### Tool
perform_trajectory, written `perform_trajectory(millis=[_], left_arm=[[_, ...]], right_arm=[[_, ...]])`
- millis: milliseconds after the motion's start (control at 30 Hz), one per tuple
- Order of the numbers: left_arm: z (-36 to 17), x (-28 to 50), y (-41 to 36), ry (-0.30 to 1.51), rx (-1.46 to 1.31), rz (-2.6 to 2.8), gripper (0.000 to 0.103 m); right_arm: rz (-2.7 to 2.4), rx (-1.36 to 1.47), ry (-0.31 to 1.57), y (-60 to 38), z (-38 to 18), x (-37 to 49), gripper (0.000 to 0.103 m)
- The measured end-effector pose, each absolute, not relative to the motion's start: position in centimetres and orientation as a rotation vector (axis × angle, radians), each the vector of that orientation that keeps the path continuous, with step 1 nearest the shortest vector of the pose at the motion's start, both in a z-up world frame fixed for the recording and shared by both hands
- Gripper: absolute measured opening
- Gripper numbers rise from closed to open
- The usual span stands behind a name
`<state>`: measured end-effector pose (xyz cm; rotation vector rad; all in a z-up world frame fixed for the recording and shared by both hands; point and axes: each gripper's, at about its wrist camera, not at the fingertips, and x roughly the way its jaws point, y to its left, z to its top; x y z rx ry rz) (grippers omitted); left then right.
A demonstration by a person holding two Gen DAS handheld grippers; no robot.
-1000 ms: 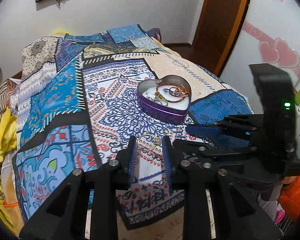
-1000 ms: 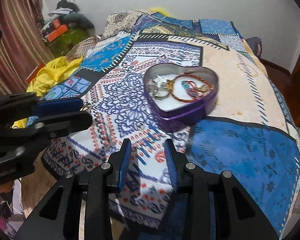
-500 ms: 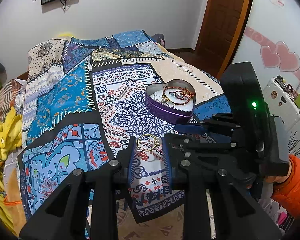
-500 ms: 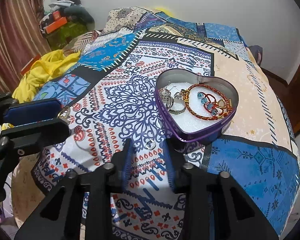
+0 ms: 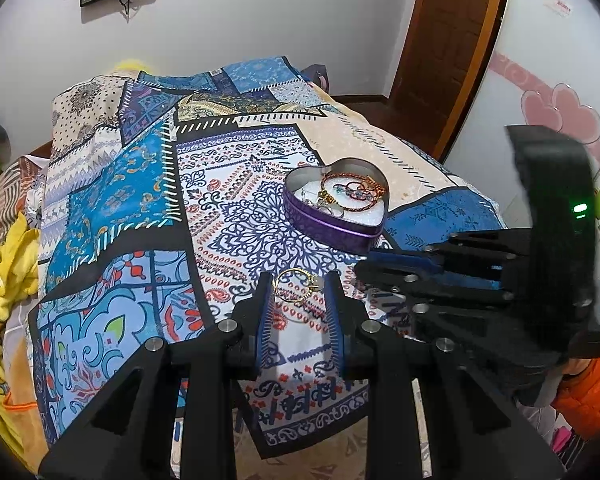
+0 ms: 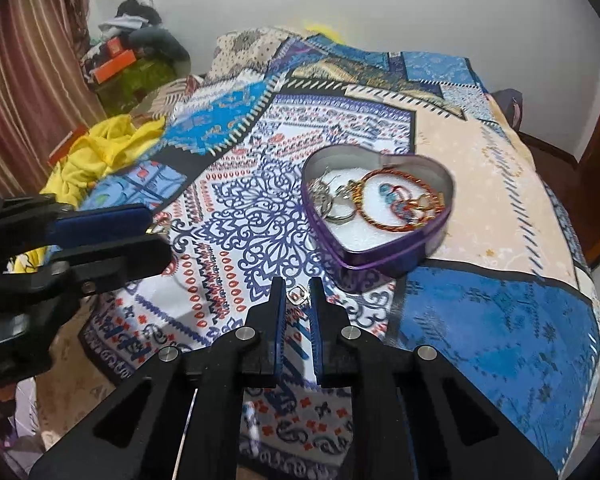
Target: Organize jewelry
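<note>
gold ring [image 5: 299, 285] is seen clamped between the tips of the left gripper [image 5: 299, 286], lifted clear of the patterned bedspread [image 5: 112, 200]; a pale bead or stone is noted on its right side. in the right wrist view, a small silver-toned piece [image 6: 297, 294], possibly a ring or clasp, is seen between the tips of the right gripper [image 6: 297, 294], whose jaws are drawn close together. whether it is actually pinched or only framed on the cloth cannot be told, as that part of the view is blurred.

just beyond both grippers, a purple heart-shaped tin [image 6: 384, 254] is found resting on the bedspread, lid off. a red-and-gold corded bracelet [image 6: 396, 200], blue beads [image 6: 388, 191] and silver rings [image 6: 334, 210] are already held inside it on a white lining. farther off, a yellow garment [image 6: 100, 152] is noted at the bed's left edge, and a wooden door [image 5: 444, 48] beyond the bed in the left wrist view.

risks are judged as follows. the gold ring is held only by its thin rim and could be twisted out and lost against the busy pattern if pressure is eased before the tin is reached. the two grippers are near one another, so a collision on a shared approach could be caused. the tin is light and sits on soft bedding, so a knock to its wall could tip it and spill the contents.
</note>
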<state>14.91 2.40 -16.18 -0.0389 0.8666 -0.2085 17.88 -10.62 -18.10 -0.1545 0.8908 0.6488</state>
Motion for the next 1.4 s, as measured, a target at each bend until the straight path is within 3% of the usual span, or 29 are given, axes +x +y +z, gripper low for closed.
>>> perform_trajectory(millis=[767,1400], left_arm=[[-14.9,19.4,-0.9,0.829,-0.046,-0.273,0.024],[-17.7,22.8,-1.1,0.904,-0.035,-0.328,0.024]], right_arm=[[0.556,-0.054,0.711,-14.8,-12.0,20.2,0.01],[0.611,0.012,0.834,-13.8,-15.5,23.0,0.01]])
